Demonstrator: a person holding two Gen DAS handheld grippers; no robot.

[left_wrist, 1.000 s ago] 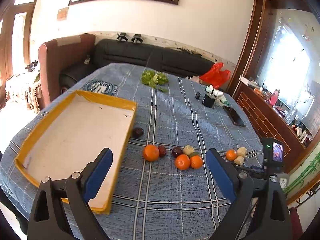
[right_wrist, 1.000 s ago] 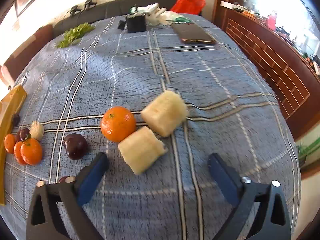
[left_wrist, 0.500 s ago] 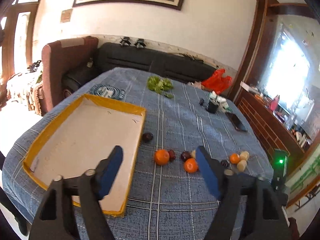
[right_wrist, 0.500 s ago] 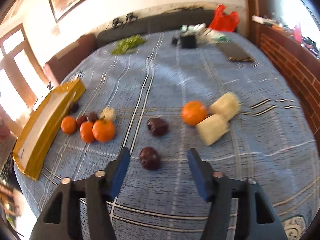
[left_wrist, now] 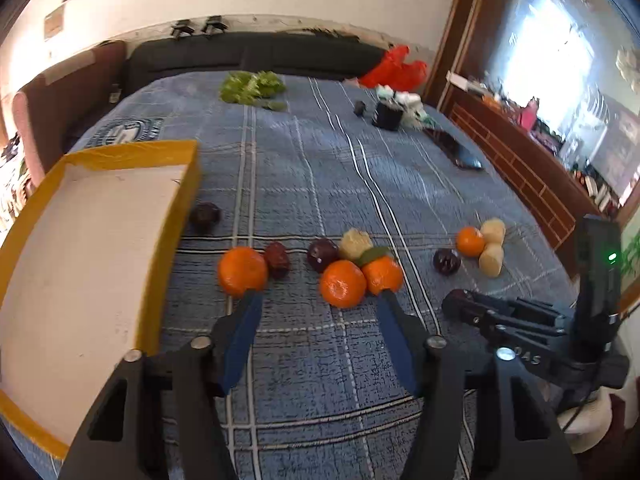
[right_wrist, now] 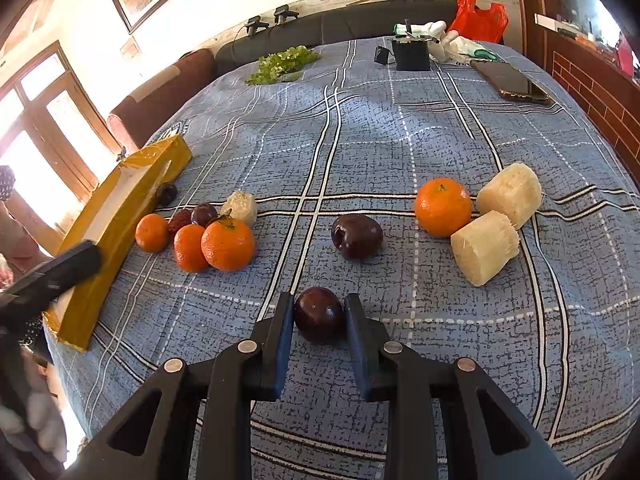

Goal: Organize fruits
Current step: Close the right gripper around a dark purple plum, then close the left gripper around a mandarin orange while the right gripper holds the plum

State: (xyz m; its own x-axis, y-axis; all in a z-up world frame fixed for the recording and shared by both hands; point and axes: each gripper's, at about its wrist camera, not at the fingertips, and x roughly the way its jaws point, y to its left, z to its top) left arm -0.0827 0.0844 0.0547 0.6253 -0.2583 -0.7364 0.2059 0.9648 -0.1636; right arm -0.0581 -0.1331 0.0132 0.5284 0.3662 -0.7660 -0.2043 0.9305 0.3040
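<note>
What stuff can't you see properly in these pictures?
- Yellow tray: its near and left parts run off the left wrist picture's edge.
- Dark plum: its sides hide behind the right gripper pads.
- Orange: the left gripper fingertip covers its bottom.

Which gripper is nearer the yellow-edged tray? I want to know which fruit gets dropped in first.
Left. The left gripper hovers beside the tray, above the oranges, jaws closing. The right gripper, shut on a dark plum, sits farther out.
</note>
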